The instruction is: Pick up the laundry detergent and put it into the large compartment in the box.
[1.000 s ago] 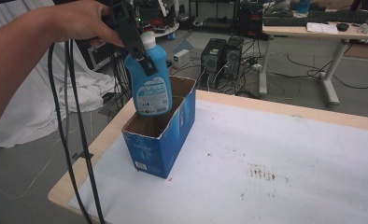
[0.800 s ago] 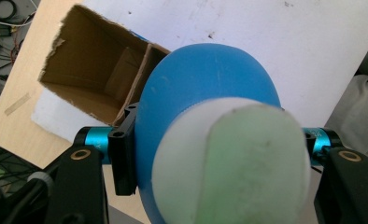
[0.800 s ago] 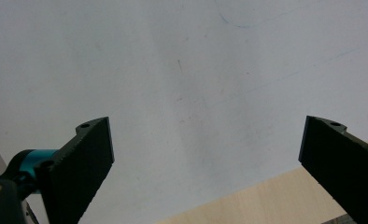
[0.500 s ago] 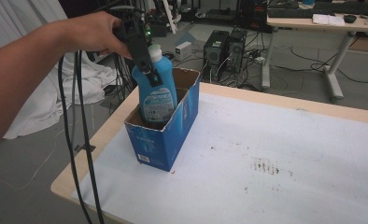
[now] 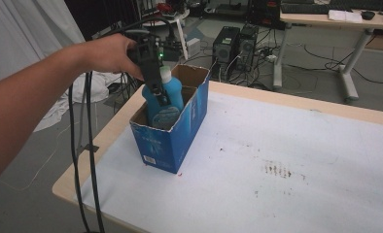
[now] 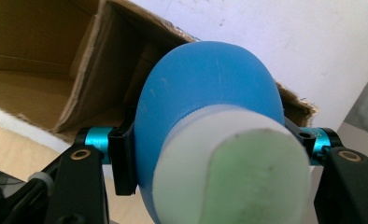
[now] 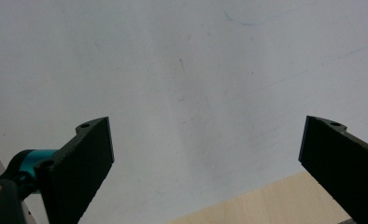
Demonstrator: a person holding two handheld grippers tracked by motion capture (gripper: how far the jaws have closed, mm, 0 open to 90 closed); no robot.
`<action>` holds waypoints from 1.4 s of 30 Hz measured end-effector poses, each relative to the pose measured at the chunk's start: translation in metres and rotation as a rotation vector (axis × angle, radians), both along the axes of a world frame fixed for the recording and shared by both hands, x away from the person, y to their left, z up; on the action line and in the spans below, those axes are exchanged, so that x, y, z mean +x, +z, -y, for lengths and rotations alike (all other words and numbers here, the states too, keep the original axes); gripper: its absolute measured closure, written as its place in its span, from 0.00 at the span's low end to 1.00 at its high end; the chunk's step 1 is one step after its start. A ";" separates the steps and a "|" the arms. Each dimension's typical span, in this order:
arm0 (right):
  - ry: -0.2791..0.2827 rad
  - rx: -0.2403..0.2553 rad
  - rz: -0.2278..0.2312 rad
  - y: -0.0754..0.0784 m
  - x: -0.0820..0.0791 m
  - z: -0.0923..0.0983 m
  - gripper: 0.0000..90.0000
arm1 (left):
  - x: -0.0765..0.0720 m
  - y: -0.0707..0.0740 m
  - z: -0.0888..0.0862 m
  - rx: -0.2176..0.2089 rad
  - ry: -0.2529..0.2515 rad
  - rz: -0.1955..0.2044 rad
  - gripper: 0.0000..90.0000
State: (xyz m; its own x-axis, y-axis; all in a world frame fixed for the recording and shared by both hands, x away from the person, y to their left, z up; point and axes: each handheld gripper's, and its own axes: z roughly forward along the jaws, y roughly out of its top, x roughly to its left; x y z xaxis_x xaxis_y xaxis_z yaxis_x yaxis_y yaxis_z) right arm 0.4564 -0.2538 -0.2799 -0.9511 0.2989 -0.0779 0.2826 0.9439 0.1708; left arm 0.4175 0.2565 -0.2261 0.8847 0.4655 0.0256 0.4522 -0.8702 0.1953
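Lowered since a second ago: blue bottle (image 5: pixel 166 99) now sits partly inside cardboard box (image 5: pixel 172 141), counter's (image 5: pixel 287 160) 9 o'clock edge. Left gripper (image 5: pixel 156 92) fingers (image 6: pixel 122 158) clamp the bottle's shoulders. Right gripper (image 7: pixel 205 154) fingers wide apart, holding nothing.

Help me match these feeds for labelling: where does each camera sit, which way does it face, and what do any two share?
High view: fixed above the person's side, looking forward and down at the table; the forearm and left hand show.
Left gripper view: rides the left tongs, looking down onto the capped blue bottle clamped between its black jaws, over the cardboard box.
Right gripper view: rides the right tongs, jaws spread, facing bare white tabletop.
Shared: high and left gripper views both show bottle and box.
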 end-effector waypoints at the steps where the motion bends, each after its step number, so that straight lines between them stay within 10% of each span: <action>1: -0.003 -0.001 -0.001 0.000 0.000 0.000 0.03 | 0.000 -0.004 0.000 0.000 0.002 -0.003 0.42; 19: -0.010 0.001 -0.013 -0.007 0.000 0.003 0.03 | 0.009 -0.045 0.006 0.065 0.006 -0.054 0.42; 42: -0.012 0.001 -0.021 -0.011 -0.001 0.005 0.03 | 0.016 -0.056 0.002 0.045 0.032 -0.085 0.42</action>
State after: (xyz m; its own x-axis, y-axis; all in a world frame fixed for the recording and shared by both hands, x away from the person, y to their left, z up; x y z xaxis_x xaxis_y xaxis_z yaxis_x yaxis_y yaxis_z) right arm 0.4554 -0.2593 -0.2904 -0.9488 0.3107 -0.0576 0.2978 0.9402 0.1654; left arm 0.4338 0.2544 -0.2823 0.8694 0.4934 -0.0269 0.4930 -0.8623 0.1160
